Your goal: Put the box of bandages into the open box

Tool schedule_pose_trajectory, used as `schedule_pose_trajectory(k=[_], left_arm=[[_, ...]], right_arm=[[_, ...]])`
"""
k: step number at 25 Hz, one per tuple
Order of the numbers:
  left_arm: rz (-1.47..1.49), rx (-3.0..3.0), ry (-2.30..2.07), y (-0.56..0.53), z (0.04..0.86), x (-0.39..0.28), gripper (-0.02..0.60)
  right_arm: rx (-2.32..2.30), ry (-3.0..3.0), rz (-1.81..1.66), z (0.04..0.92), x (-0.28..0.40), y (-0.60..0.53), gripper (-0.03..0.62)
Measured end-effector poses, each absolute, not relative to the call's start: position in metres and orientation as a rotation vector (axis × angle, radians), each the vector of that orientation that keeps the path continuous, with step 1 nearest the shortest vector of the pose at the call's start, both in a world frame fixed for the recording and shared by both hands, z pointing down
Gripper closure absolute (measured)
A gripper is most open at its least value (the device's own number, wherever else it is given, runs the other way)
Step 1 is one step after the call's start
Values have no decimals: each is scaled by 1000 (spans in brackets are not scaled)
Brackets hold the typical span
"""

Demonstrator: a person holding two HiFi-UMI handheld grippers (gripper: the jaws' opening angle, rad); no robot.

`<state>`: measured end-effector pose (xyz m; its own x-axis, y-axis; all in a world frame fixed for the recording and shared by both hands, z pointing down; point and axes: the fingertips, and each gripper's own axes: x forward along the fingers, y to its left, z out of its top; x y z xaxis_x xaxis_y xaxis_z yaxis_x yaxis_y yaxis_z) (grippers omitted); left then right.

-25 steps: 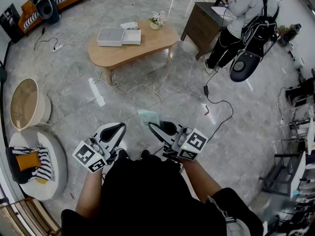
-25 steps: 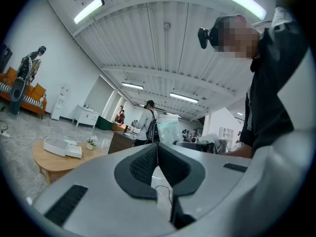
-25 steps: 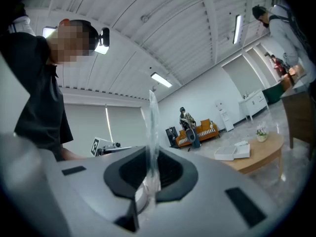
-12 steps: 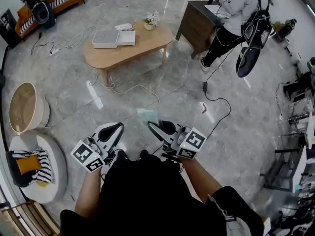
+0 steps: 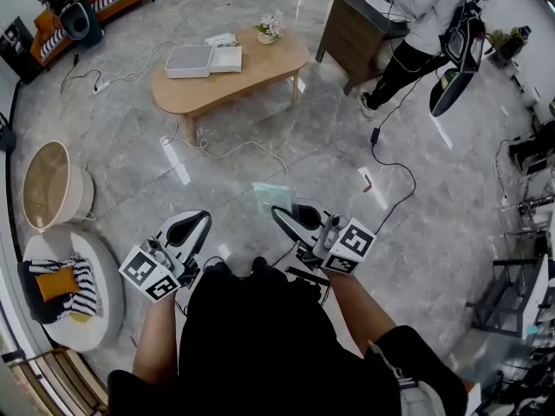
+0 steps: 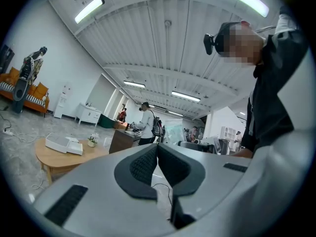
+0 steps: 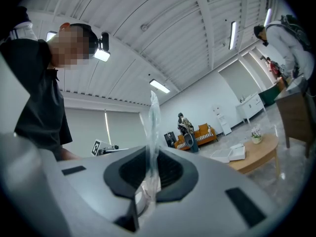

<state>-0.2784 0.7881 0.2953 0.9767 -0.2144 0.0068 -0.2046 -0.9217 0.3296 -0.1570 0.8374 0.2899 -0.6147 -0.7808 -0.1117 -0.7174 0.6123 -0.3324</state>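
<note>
My right gripper (image 5: pixel 284 216) is shut on a thin, pale-green translucent packet (image 5: pixel 271 196), held low in front of my body. In the right gripper view the packet (image 7: pixel 152 132) stands up edge-on between the pads. My left gripper (image 5: pixel 199 223) is shut with nothing in it, and in its own view the left gripper (image 6: pixel 157 149) shows both pads meeting. The open white box (image 5: pixel 204 59) lies on a wooden table (image 5: pixel 260 72) far ahead across the floor. The same open box (image 6: pixel 64 144) shows small in the left gripper view, and the box (image 7: pixel 232 153) also appears at the right of the right gripper view.
A white cable (image 5: pixel 234 152) trails over the floor between me and the table. A person with a backpack (image 5: pixel 429 11) stands at a dark desk (image 5: pixel 360 29). A round basket (image 5: pixel 48 185) and a round seat (image 5: pixel 65 284) are at my left. A flower pot (image 5: pixel 270 29) sits on the table.
The head view has shifted a little; both grippers sit slightly lower in it and the right one further right. The packet stays gripped.
</note>
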Motion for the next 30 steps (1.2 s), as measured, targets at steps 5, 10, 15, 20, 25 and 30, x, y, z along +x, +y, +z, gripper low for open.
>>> schedule_pose_trajectory(k=[5, 10, 15, 20, 25, 30], left_arm=[[-24, 2779, -291, 791, 301, -274, 563], [-31, 2771, -278, 786, 303, -269, 563], [-43, 2743, -289, 766, 308, -269, 563], [-62, 2690, -311, 727, 329, -277, 563], [-88, 2678, -281, 670, 334, -262, 563], [-128, 2691, -266, 593, 327, -258, 563]], right_arm=[[-1243, 2570, -383, 291, -151, 842, 563], [-1279, 2543, -421, 299, -146, 840, 563], [-1307, 2528, -460, 305, -142, 821, 563], [-1325, 2531, -465, 312, -145, 783, 563], [-1372, 2508, -494, 315, -133, 733, 563], [-1407, 2514, -539, 323, -128, 671, 563]])
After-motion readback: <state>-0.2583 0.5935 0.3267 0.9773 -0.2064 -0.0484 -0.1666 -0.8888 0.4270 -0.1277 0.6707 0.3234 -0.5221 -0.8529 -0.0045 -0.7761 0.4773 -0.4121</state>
